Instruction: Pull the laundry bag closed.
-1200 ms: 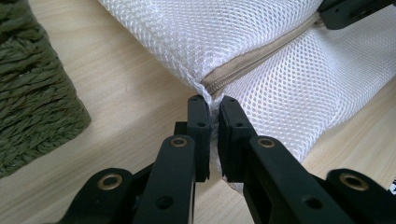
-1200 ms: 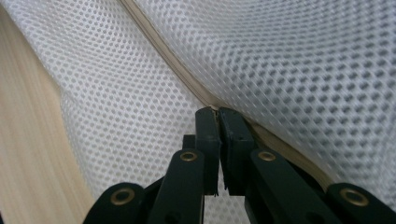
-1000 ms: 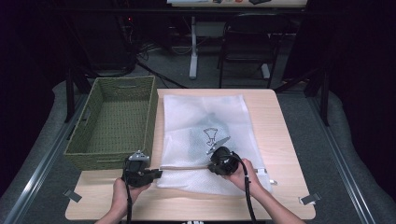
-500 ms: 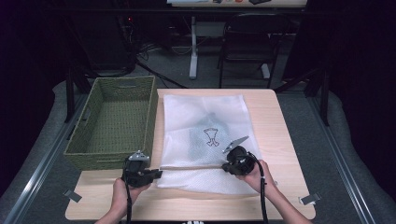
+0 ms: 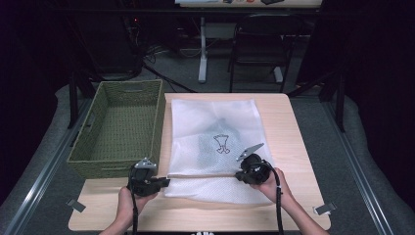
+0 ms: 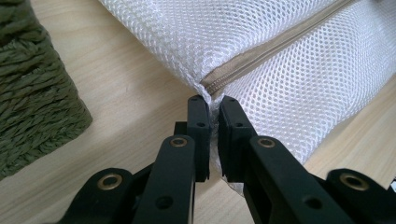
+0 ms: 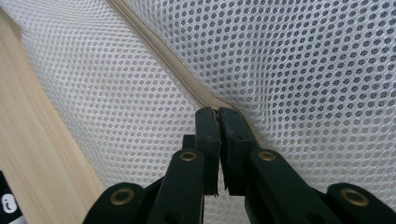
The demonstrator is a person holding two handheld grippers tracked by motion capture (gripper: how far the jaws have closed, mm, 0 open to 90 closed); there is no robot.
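1. A white mesh laundry bag (image 5: 215, 147) is laid flat on the wooden table (image 5: 293, 127), just beside a green woven basket (image 5: 120, 127) at its left.
2. A tan zipper (image 5: 200, 175) is seen running across the bag near its edge on the person's side; dark contents with a small printed figure are faintly visible through the mesh.
3. The left gripper (image 5: 164, 182) is held at the bag's near left corner, close to the basket's front wall. In the left gripper view, its jaws are pressed together on the mesh corner (image 6: 211, 100) right at the end of the zipper (image 6: 275, 46); fabric is pinched between the two black pads.
4. The right gripper (image 5: 240, 175) is held on the zipper line, toward the bag's right side. In the right gripper view, the jaws are closed on the zipper (image 7: 187, 86) where the tan tape meets their tips; whether the slider itself is gripped cannot be told, as it is hidden by the pads.
5. The zipper between the two grippers is seen as a straight, taut line in the high view.
6. Both grippers are well apart, each held by one hand (image 5: 274, 188) low over the table.
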